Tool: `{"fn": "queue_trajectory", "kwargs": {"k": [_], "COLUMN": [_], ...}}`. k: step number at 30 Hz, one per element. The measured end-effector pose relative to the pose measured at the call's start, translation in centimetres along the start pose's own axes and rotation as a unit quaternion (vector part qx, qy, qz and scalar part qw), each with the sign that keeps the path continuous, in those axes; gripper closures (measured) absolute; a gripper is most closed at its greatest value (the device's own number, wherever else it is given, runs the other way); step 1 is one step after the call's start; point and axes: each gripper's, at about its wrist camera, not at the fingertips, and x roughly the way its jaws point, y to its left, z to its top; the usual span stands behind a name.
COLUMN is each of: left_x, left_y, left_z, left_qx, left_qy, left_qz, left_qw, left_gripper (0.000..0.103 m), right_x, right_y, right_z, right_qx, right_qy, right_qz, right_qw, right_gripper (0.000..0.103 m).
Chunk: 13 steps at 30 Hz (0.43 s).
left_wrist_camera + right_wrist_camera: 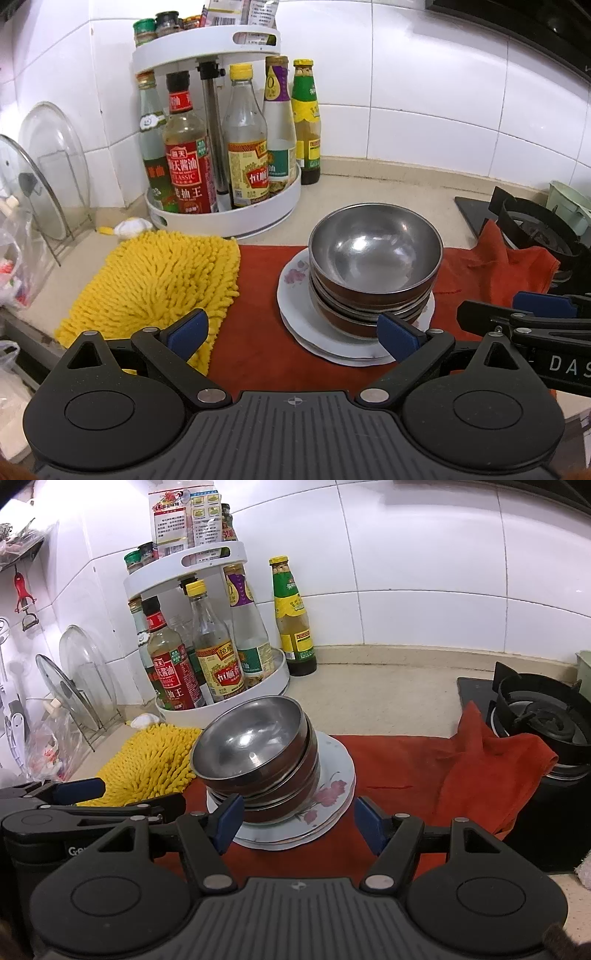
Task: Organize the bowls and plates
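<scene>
A stack of steel bowls [375, 266] with brown outsides sits on a small pile of white floral plates [295, 295], on a red cloth [258, 354]. The same stack of bowls [255, 753] and plates [332, 782] shows in the right wrist view. My left gripper [295, 338] is open and empty, just in front of the plates. My right gripper [297, 821] is open and empty, near the plates' front edge. Each gripper shows at the edge of the other's view.
A yellow chenille mat [159, 288] lies left of the plates. A white two-tier rack [221, 218] with sauce bottles stands behind. Glass lids [44, 177] lean in a rack at far left. A black gas burner [539, 716] is at right, partly under the red cloth.
</scene>
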Motion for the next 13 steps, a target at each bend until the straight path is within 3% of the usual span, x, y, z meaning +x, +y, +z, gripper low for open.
{"fn": "queue_trajectory", "kwargs": {"k": [13], "left_x": [-0.12], "left_y": [0.44], "left_z": [-0.19], "left_qx": [-0.003], "left_qy": [-0.016], "left_qz": [-0.007], "left_qw": [0.9998], "left_gripper": [0.002], "right_x": [-0.10], "right_y": [0.08], "right_z": [0.01], "right_qx": [0.000], "right_qy": [-0.002], "right_qz": [0.003], "right_qw": [1.000], "right_gripper": [0.041]}}
